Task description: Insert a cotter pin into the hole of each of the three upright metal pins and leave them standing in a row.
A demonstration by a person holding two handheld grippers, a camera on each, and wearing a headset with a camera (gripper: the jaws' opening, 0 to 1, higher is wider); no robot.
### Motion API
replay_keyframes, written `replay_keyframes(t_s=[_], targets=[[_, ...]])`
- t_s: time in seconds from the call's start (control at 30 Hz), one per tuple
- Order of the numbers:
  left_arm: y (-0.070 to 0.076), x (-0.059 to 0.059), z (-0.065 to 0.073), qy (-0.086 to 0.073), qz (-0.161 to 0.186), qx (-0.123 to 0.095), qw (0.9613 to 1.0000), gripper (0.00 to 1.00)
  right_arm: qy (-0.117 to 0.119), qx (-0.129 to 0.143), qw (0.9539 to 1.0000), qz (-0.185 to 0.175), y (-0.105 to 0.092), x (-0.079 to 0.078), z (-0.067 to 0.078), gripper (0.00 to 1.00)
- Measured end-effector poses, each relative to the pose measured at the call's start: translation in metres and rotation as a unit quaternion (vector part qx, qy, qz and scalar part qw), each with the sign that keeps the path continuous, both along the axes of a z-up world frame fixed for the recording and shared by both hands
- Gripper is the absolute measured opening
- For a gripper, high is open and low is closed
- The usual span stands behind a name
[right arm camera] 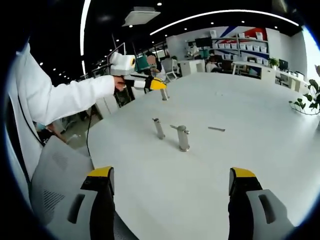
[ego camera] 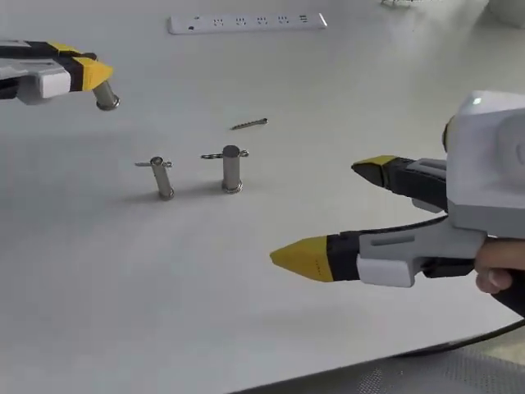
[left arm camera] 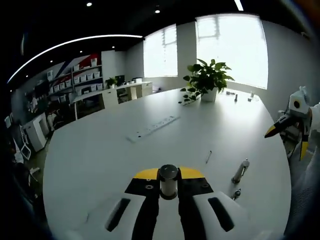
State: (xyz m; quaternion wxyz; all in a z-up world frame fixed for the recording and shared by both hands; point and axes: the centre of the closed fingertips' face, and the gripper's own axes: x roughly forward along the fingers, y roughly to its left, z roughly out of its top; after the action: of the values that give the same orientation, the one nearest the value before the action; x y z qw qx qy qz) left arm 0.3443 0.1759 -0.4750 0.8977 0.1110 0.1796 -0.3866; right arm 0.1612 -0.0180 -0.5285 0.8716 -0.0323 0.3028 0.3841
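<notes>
Two metal pins stand upright on the white table, a thin one (ego camera: 163, 176) (right arm camera: 159, 128) and a thicker one (ego camera: 231, 168) (right arm camera: 183, 138) (left arm camera: 240, 171), each with a cotter pin through its head. A loose cotter pin (ego camera: 248, 124) (right arm camera: 216, 129) (left arm camera: 208, 156) lies behind them. My left gripper (ego camera: 92, 75) (left arm camera: 168, 176) is held above the table at the far left, shut on a third metal pin (ego camera: 105, 96) (left arm camera: 168, 181) (right arm camera: 163, 93). My right gripper (ego camera: 328, 213) (right arm camera: 170, 182) hovers open and empty at the near right.
A white power strip (ego camera: 246, 21) (left arm camera: 152, 127) lies at the far side of the table. A potted plant (left arm camera: 206, 80) stands at the table's far end. Desks and shelves fill the room beyond.
</notes>
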Motion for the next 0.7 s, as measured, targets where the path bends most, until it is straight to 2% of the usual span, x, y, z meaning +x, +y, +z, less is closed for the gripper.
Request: replay_keyframes(t_s=[0.1,0.17,0.2,0.23,0.33,0.4,0.5,0.67,0.7], targets=[[0.006,-0.009,0.013,0.003,-0.004,0.000,1.0000,0.11,-0.001,0.003,1.0000,0.000,-0.001,0.000,0.001,0.93],[0.008,-0.017,0.021,-0.015,-0.015,0.015,0.9997,0.11,-0.003,0.004,1.0000,0.001,-0.001,0.000,0.002,0.93],[0.008,-0.024,0.023,-0.032,-0.029,0.034,0.9985,0.10,-0.003,0.005,1.0000,0.001,-0.001,0.000,0.002,0.93],[0.007,-0.029,0.024,-0.036,-0.036,0.042,0.9978,0.10,-0.004,0.007,1.0000,0.004,0.000,-0.001,0.003,0.93],[0.001,-0.048,0.023,-0.019,-0.035,0.028,0.9988,0.10,-0.007,0.010,0.9999,0.006,0.001,-0.002,0.005,0.93],[-0.005,-0.062,0.021,-0.018,-0.044,0.023,0.9986,0.10,-0.007,0.012,0.9999,0.008,0.002,-0.003,0.006,0.93],[-0.017,-0.082,0.017,-0.002,-0.050,0.005,0.9988,0.11,-0.009,0.016,0.9998,0.009,0.003,-0.003,0.007,0.93],[-0.036,-0.109,0.008,0.014,-0.051,-0.010,0.9985,0.10,-0.012,0.015,0.9997,0.011,0.000,-0.004,0.007,0.93],[-0.040,-0.115,0.005,0.025,-0.052,-0.020,0.9982,0.11,-0.012,0.015,0.9997,0.011,-0.001,-0.004,0.008,0.93]])
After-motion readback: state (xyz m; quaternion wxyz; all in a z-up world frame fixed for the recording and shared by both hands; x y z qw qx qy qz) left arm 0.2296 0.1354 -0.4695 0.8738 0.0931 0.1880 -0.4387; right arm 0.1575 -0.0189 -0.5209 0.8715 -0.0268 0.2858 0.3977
